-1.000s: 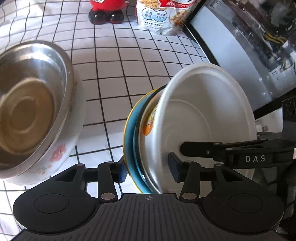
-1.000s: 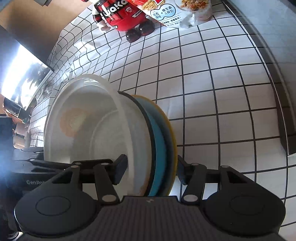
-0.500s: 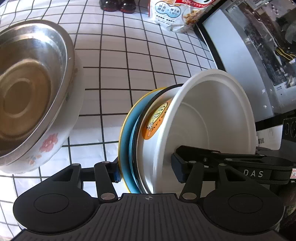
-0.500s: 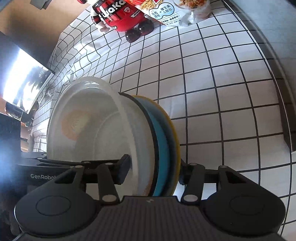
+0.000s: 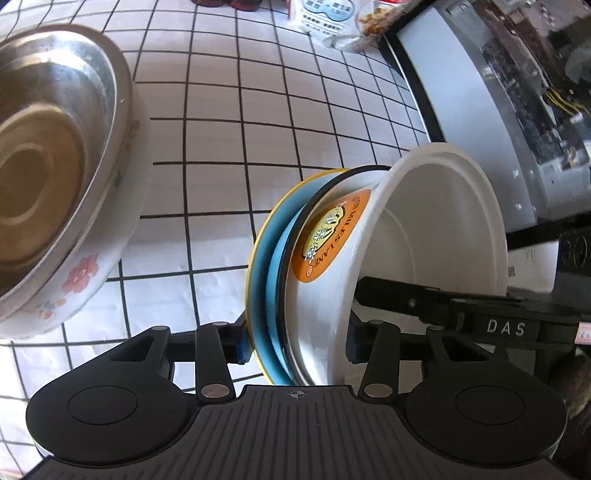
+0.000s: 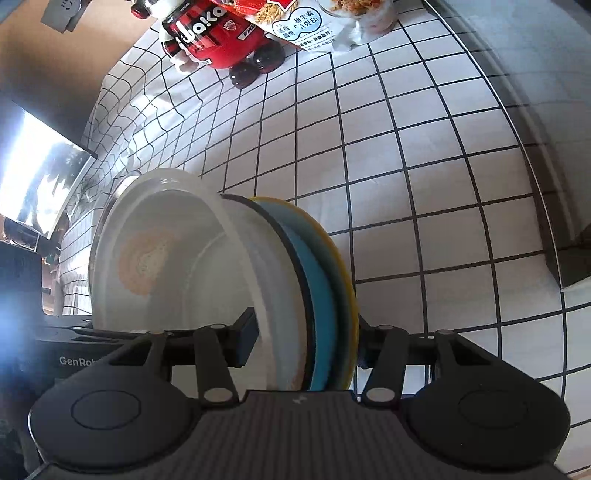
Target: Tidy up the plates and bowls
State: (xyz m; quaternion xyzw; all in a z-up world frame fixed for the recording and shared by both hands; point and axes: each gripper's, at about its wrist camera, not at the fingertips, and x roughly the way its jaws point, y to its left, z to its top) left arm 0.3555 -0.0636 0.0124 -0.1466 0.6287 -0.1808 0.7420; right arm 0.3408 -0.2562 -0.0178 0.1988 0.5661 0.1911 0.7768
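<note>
Left jaws: closed narrowly on the near edge of a nested stack, one pad pressed to the yellow rim and the other set inside the white bowl; the left gripper (image 5: pixel 295 343) is thus seen holding the stack.
Right jaws: likewise closed on the same stack from the opposite side by the right gripper (image 6: pixel 301 345), one pad inside the bowl and the other behind the yellow rim.
Held stack: a white bowl (image 5: pixel 436 236) with an orange label is nested in a blue plate (image 5: pixel 275 280), which is backed by a yellow-rimmed plate (image 5: pixel 255 269); a thin dark rim is seen between bowl and plate. The stack is held on edge, tilted, and appears lifted clear of the cloth.
Same stack, right view: the white bowl (image 6: pixel 166 258), blue plate (image 6: pixel 317 295) and yellow rim (image 6: pixel 349 280) are shown between the pads.
Beyond the left jaws, to their left: a steel bowl (image 5: pixel 48 155) is seated inside a floral enamel bowl (image 5: pixel 88 273), near the held stack but apart from it.
Farther ahead: a checked tablecloth (image 6: pixel 406 184), a red figure (image 6: pixel 221 40) and a snack bag (image 6: pixel 314 26) are seen at the far edge.
Step in hand: the two-handed carrying of the gathered stack is judged to be under way.
Next move: the stack would need to be levelled and lowered, probably beside or onto the bowl pair, with both grips released evenly.
Risk: the bowl could slide out of the plates if the tilt is increased.
</note>
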